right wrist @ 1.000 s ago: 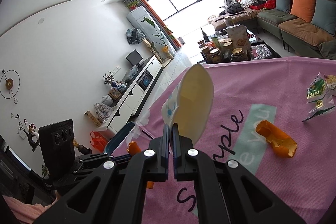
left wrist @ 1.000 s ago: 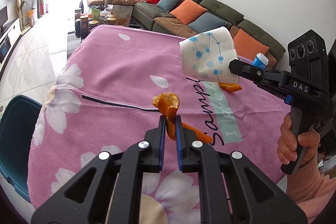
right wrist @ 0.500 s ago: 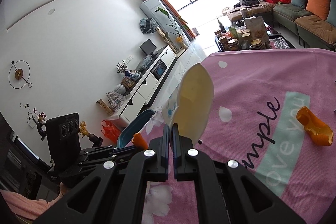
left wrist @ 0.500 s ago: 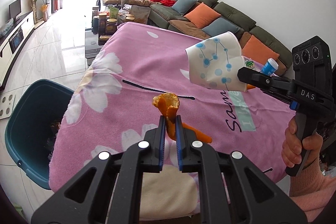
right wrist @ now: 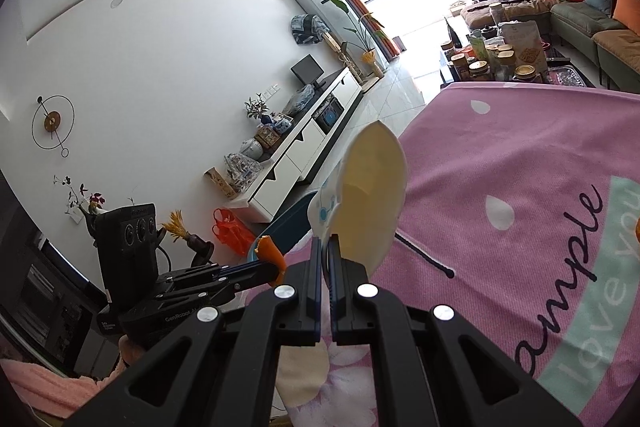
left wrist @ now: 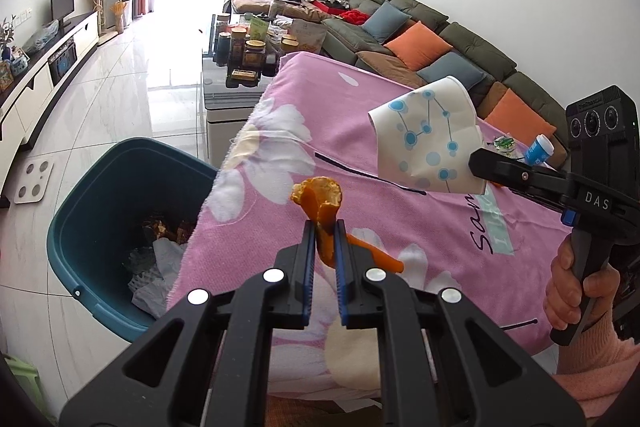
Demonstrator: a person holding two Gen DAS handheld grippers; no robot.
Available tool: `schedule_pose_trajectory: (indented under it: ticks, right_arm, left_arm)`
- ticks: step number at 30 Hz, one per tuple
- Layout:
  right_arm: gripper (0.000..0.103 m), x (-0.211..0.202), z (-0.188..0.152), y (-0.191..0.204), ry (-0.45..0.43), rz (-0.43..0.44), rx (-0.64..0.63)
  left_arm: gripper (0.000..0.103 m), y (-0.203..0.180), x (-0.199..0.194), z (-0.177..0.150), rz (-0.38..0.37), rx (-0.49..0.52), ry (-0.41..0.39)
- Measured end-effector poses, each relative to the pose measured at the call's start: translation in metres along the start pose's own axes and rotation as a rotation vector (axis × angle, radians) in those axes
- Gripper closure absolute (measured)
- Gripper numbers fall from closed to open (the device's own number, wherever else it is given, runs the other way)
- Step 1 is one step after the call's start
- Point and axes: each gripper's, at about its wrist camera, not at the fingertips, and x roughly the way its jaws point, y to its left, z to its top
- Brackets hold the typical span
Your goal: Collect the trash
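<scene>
Landmark: take the teal bin [left wrist: 116, 227] on the floor as your reference; it stands just beside the near-left corner of the desk [left wrist: 360, 131] with its pink flowered cloth, and crumpled paper and scraps already lie in it.
Left gripper [left wrist: 325, 227]: your jaws are clenched on the orange peel [left wrist: 320, 199], which stands up out of the tips. It hangs over the cloth, to the right of the bin's rim and not yet above the opening.
Right gripper [right wrist: 325, 247]: your jaws are pinched tight on the wall of the paper cup [left wrist: 428, 139], white with blue dots. It sits farther from the bin than the peel, over the middle of the cloth.
Step in hand: by the look of it, you are carrying both pieces toward the bin.
How to do it well: bring the peel fully over the bin's open mouth before you let go; a release above the cloth edge would likely drop it on the floor between desk and bin.
Order: I would release the peel first, then bring the cup over the same opening, so the two grippers do not crowd each other.
Cup: it is light and crushed at the grip, so tip it mouth-down over the bin and open wide.
Left on the desk: more peel [left wrist: 496, 183], wrappers [left wrist: 505, 143] and a small blue-capped bottle [left wrist: 540, 149] lie far from the bin.
</scene>
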Motion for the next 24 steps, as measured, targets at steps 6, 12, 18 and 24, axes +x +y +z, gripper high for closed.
schedule_pose_trajectory:
  ticks: [6, 12, 18, 24]
  right_arm:
    - [0.101, 0.015, 0.001, 0.012, 0.023, 0.028, -0.016]
    - [0.101, 0.027, 0.003, 0.024, 0.044, 0.051, -0.023]
    - [0.101, 0.038, 0.005, 0.032, 0.060, 0.067, -0.031]
    - [0.101, 0.048, 0.006, 0.039, 0.079, 0.086, -0.039]
  left_arm:
    - [0.093, 0.016, -0.011, 0.003, 0.033, -0.025, -0.023]
    - [0.093, 0.030, -0.019, 0.004, 0.060, -0.046, -0.037]
    - [0.093, 0.043, -0.027, 0.006, 0.084, -0.066, -0.050]
    - [0.093, 0.054, -0.032, 0.008, 0.108, -0.087, -0.061]
